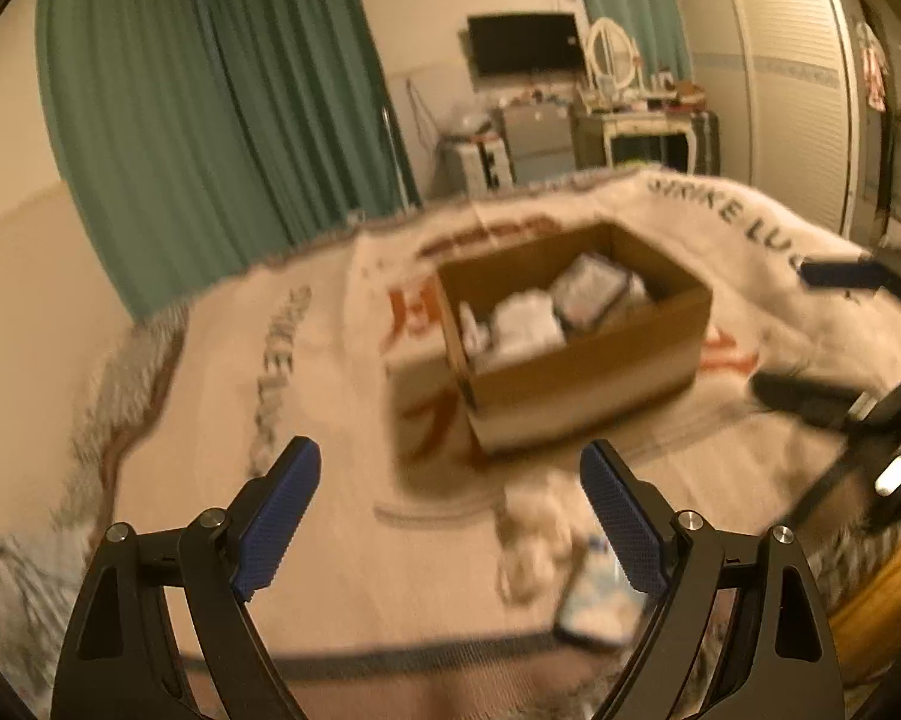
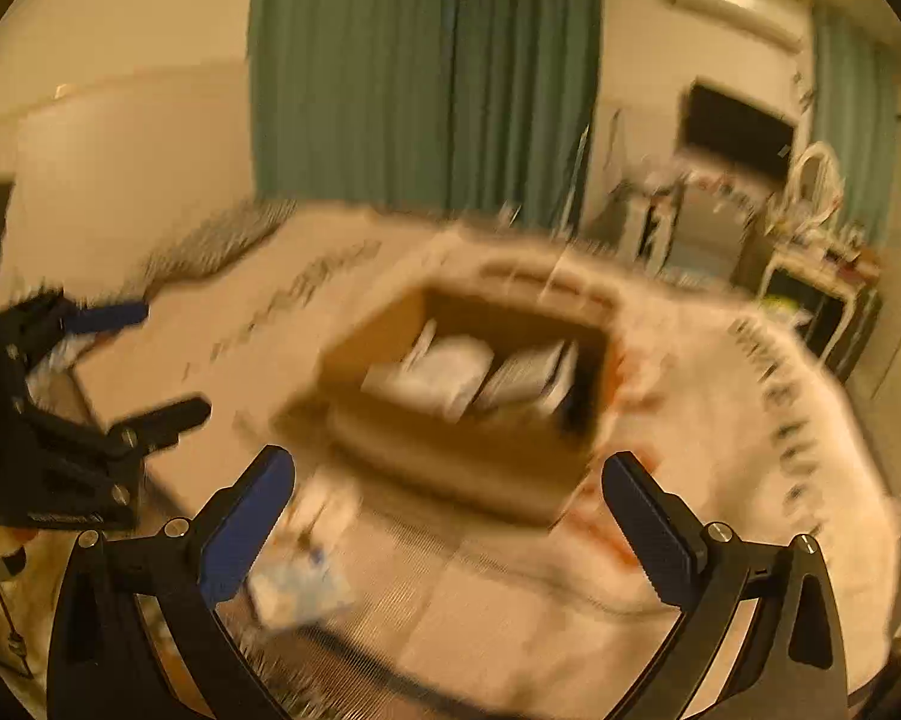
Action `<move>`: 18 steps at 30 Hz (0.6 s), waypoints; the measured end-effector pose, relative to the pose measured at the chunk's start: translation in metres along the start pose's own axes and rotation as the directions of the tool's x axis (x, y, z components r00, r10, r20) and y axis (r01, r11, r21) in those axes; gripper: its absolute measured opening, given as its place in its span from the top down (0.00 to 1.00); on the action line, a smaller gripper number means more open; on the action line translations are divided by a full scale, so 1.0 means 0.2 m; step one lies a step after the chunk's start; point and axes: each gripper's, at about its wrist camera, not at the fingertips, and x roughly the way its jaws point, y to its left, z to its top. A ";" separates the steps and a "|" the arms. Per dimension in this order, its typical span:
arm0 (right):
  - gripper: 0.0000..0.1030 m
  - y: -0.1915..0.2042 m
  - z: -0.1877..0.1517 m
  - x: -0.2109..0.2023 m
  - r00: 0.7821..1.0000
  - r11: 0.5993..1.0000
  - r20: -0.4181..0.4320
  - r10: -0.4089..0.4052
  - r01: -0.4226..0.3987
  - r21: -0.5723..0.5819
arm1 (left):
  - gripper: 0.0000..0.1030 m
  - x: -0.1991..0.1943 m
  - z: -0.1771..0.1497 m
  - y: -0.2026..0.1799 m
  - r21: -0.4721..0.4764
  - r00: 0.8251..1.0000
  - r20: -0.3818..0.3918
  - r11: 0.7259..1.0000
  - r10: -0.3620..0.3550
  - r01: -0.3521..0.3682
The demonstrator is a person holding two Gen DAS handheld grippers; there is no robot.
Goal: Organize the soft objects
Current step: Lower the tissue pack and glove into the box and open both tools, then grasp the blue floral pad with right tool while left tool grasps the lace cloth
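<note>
An open cardboard box [image 1: 576, 372] stands on a blanket-covered bed and holds several soft white and grey packs [image 1: 528, 324]. It also shows blurred in the right wrist view [image 2: 450, 438]. My left gripper [image 1: 450, 474] is open and empty, held above the bed in front of the box. My right gripper [image 2: 450, 486] is open and empty, just short of the box. A white soft item [image 1: 534, 540] and a light blue and white pack [image 1: 600, 600] lie on the bed near my left gripper; the pack also shows in the right wrist view [image 2: 300, 588].
The printed blanket [image 1: 306, 360] covers the bed. Green curtains [image 1: 210, 120] hang behind. A TV [image 1: 522, 42], a dressing table [image 1: 642, 120] and a wardrobe [image 1: 780, 90] stand at the far wall. Each gripper shows at the edge of the other's view.
</note>
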 end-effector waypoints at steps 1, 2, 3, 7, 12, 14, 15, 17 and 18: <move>0.00 0.04 -0.06 0.07 0.999 1.000 -0.036 0.006 -0.006 -0.004 | 0.13 0.02 -0.04 0.00 -0.004 1.000 -0.015 1.000 0.003 -0.003; 0.00 0.06 -0.11 0.10 0.999 1.000 -0.054 0.003 -0.004 -0.005 | 0.13 0.03 -0.09 -0.01 -0.009 1.000 -0.031 1.000 0.006 -0.006; 0.00 0.09 -0.17 0.15 0.997 1.000 -0.074 0.003 -0.003 -0.006 | 0.13 0.06 -0.14 -0.02 -0.018 0.999 -0.051 1.000 0.000 -0.001; 0.00 0.20 -0.36 0.28 0.988 0.998 -0.140 0.064 -0.067 -0.017 | 0.13 0.12 -0.28 -0.02 -0.056 0.993 -0.114 0.998 -0.042 0.036; 0.00 0.33 -0.50 0.46 0.957 0.983 -0.233 0.170 -0.182 -0.030 | 0.13 0.15 -0.30 0.01 -0.063 0.993 -0.114 0.998 -0.015 0.008; 0.00 0.35 -0.52 0.50 0.947 0.978 -0.255 0.197 -0.207 -0.015 | 0.13 0.16 -0.31 0.03 -0.077 0.993 -0.118 0.997 -0.009 0.000; 0.00 0.36 -0.53 0.52 0.944 0.977 -0.262 0.202 -0.213 -0.012 | 0.13 0.17 -0.32 0.05 -0.082 0.992 -0.122 0.997 -0.009 -0.001; 0.00 0.37 -0.54 0.54 0.936 0.972 -0.272 0.224 -0.233 -0.004 | 0.13 0.18 -0.34 0.06 -0.090 0.991 -0.135 0.996 -0.007 -0.005; 0.00 0.38 -0.55 0.55 0.932 0.970 -0.277 0.233 -0.242 0.000 | 0.13 0.19 -0.35 0.07 -0.094 0.990 -0.142 0.996 -0.005 -0.008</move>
